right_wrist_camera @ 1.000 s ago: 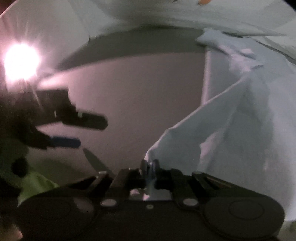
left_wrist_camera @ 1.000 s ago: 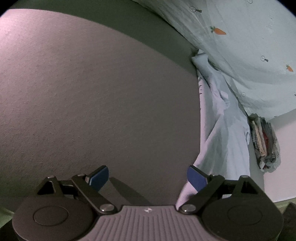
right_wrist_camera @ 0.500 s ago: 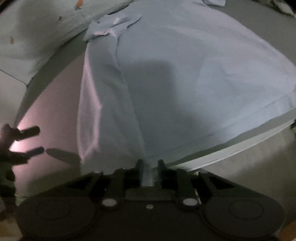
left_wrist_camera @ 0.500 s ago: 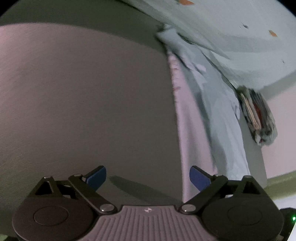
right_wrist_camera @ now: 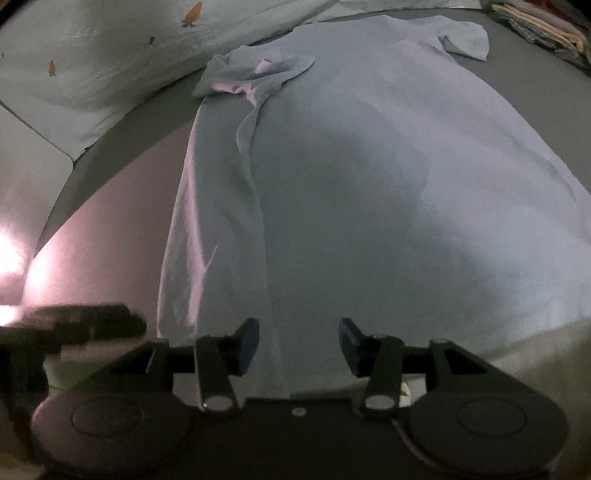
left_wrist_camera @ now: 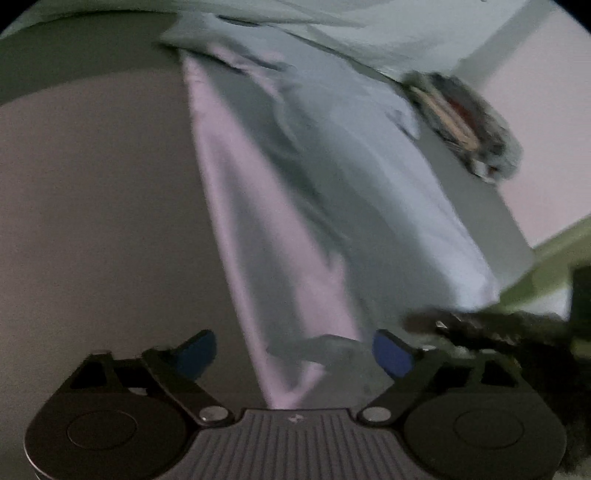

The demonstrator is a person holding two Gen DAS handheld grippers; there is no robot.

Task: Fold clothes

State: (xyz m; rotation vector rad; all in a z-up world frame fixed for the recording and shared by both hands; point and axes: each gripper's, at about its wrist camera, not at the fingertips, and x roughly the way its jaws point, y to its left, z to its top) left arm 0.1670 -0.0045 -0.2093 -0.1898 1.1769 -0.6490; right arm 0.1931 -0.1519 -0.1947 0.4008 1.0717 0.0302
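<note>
Both grippers tilt down over the bed (right_wrist_camera: 110, 192). The right gripper (right_wrist_camera: 298, 341) has just been opening, the left gripper (left_wrist_camera: 293, 349) closing; neither grips the thin, creased pale-blue shirt (right_wrist_camera: 369, 166) lying flat between their blue pads.

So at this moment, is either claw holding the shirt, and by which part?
Nothing is held. The right claw has just been opening over the shirt hem; the left claw, just closing, straddles its folded edge unclamped.

A grey bed (right_wrist_camera: 122, 206) carries a pale blue shirt (right_wrist_camera: 369, 192) spread flat across its middle, collar at the far end. A carrot-print pillow (right_wrist_camera: 92, 62) lies at the far left, and a stack of folded clothes (right_wrist_camera: 543, 26) at the far right.
</note>
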